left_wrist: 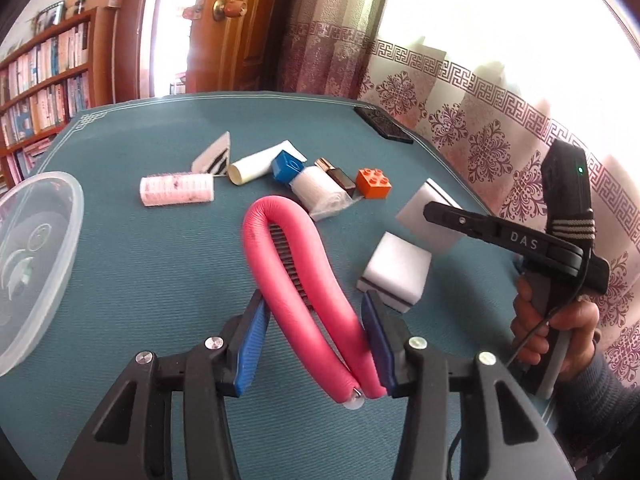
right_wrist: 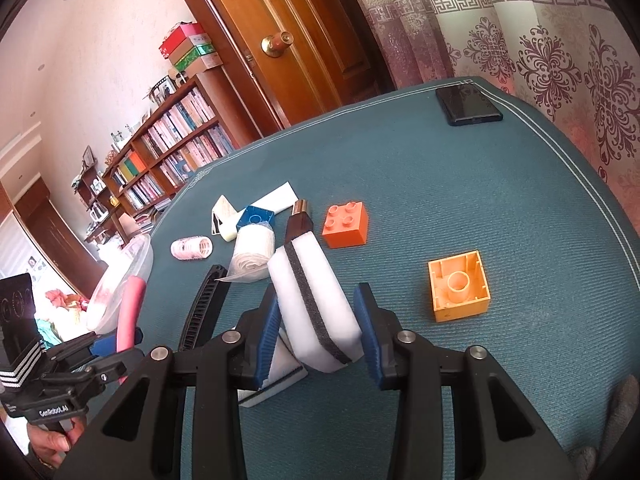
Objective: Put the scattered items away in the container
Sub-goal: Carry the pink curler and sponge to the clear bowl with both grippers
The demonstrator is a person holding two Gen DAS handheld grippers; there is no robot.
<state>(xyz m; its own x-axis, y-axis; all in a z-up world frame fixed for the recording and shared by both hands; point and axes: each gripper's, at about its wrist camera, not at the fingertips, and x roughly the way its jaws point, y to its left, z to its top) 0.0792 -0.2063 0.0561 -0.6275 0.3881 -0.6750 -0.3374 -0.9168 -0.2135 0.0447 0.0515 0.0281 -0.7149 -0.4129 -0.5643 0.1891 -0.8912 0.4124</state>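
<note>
My left gripper (left_wrist: pixel 314 300) is shut on a bent pink foam roller (left_wrist: pixel 280 240), which it holds off the teal table (left_wrist: pixel 160 280); the right wrist view shows that roller (right_wrist: pixel 130 312) standing upright near a clear plastic container (right_wrist: pixel 124 280). The same container (left_wrist: pixel 36 264) sits at the table's left edge. My right gripper (right_wrist: pixel 318 296) is shut on a white sponge (right_wrist: pixel 316 308) with a dark stripe, lifted above a second sponge (right_wrist: pixel 276 376). In the left wrist view the right gripper (left_wrist: pixel 430 210) hovers with its sponge (left_wrist: pixel 434 224) over that second sponge (left_wrist: pixel 394 272).
On the cloth lie a black comb (right_wrist: pixel 200 308), a hair roller (left_wrist: pixel 176 190), a white tube (left_wrist: pixel 260 166), a blue brick (left_wrist: pixel 286 168), a gauze roll (left_wrist: pixel 320 190), a brown bottle (right_wrist: pixel 300 220), an orange brick (right_wrist: pixel 346 226), an upturned yellow brick (right_wrist: pixel 460 286) and a phone (right_wrist: pixel 468 104).
</note>
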